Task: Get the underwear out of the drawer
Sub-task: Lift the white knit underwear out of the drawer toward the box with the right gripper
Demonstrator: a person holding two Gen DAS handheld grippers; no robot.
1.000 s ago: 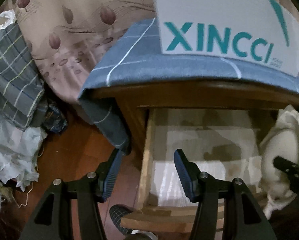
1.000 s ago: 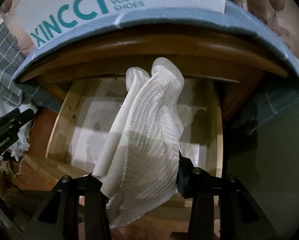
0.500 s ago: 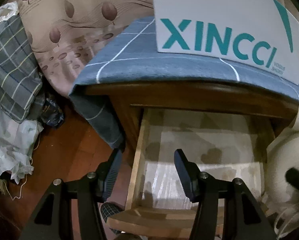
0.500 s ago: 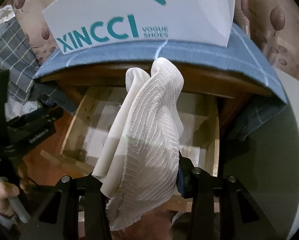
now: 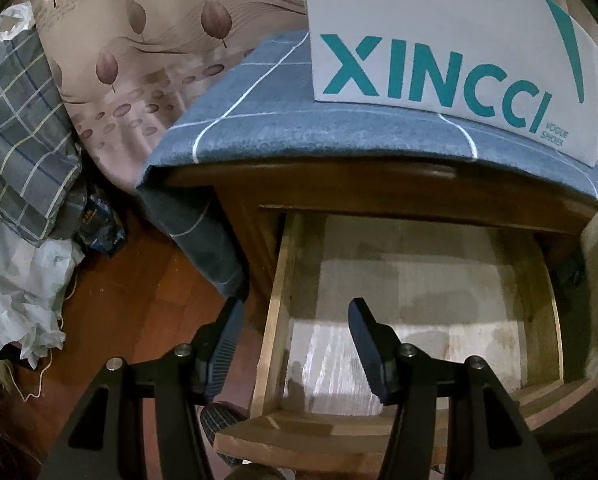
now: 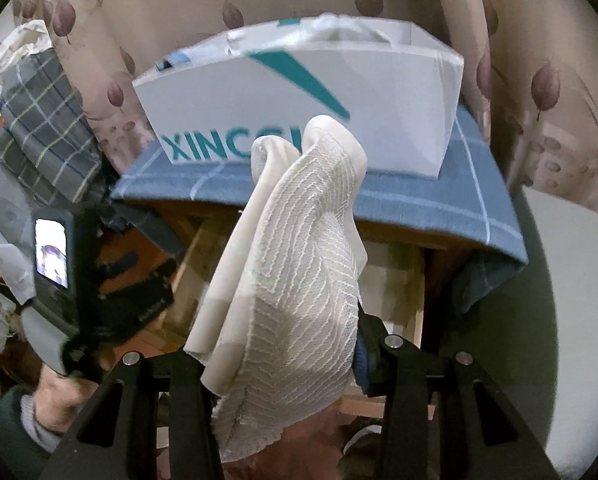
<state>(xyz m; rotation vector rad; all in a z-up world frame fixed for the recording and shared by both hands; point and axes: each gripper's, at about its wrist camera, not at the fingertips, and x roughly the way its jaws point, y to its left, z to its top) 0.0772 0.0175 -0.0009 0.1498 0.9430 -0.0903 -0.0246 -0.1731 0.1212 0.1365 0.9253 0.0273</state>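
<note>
The surface (image 5: 379,184) is a wooden nightstand draped with a blue cloth (image 5: 267,120) crossed by thin white lines. A white shoe box (image 5: 439,40) with teal lettering stands on the cloth at 12 o'clock in the left wrist view. Behind it hangs a beige curtain (image 5: 139,40) printed with brown leaves. At 9 o'clock a plaid fabric (image 5: 19,128) lies heaped over pale crumpled sheets, above a reddish wooden floor (image 5: 131,300).

The drawer (image 5: 275,320) stands pulled out beneath the top; its pale lined bottom shows bare in the left wrist view. The left tool (image 5: 295,344) hovers over the drawer's left wall with its jaws apart and nothing between them.

In the right wrist view the underwear (image 6: 299,280), white with a ribbed wavy knit, fills the centre and rises toward 12 o'clock, covering part of the box lettering. The right tool (image 6: 287,360) is clamped on it at its lower end, the cloth bunched between the two fingers and clear of the drawer. At 9 o'clock the other device appears, with a person's hand (image 6: 59,392) at 8 o'clock.
</note>
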